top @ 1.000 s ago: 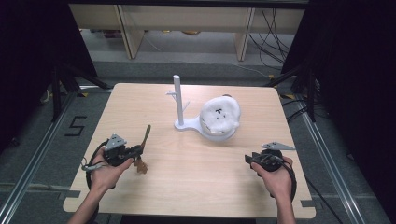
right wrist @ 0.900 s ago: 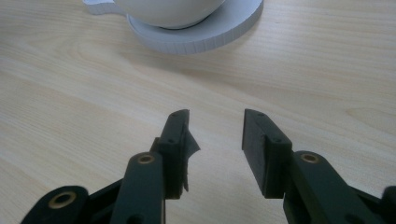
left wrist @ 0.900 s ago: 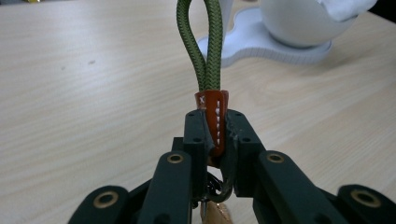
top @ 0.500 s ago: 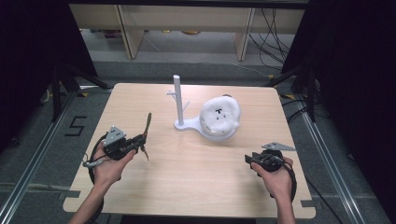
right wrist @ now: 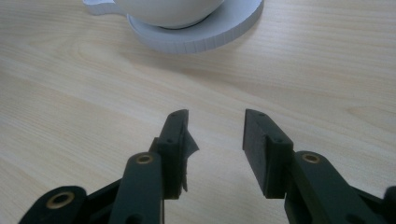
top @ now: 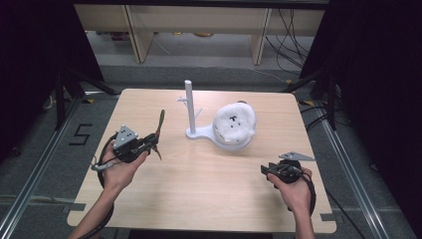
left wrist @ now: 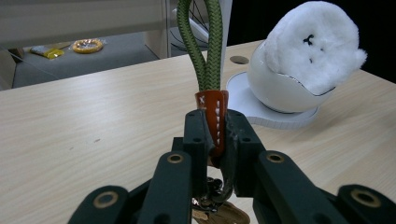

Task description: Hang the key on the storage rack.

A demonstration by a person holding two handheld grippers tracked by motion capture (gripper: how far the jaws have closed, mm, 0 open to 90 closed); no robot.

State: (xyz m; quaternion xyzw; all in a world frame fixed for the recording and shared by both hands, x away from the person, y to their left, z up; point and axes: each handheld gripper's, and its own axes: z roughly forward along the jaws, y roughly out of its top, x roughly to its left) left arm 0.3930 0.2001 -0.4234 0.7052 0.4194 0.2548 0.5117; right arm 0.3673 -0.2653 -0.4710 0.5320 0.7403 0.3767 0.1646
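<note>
A green braided cord loop (left wrist: pixel 201 46) with an orange leather band (left wrist: pixel 213 116) and a metal clasp below is held upright off the table. My left gripper (top: pixel 152 144) (left wrist: pixel 214 126) is shut on that band. In the high view the keychain (top: pixel 159 125) stands left of a white stand (top: pixel 190 107) with a tall post and side pegs. A white fluffy toy (top: pixel 234 123) (left wrist: pixel 310 44) sits in a white bowl on the stand's round base (right wrist: pixel 196 37). My right gripper (top: pixel 266 172) (right wrist: pixel 215 128) rests near the table's right front, open, with nothing between its jaws.
The wooden table (top: pixel 199 189) has bare room in the middle and along the front. Shelving legs and cables (top: pixel 283 30) lie on the floor beyond the far edge. A yellow ring (left wrist: pixel 88 45) lies on the floor past the table.
My left gripper has lifted the keychain off the table and carried it up and right toward the stand. The right gripper has stayed still.
</note>
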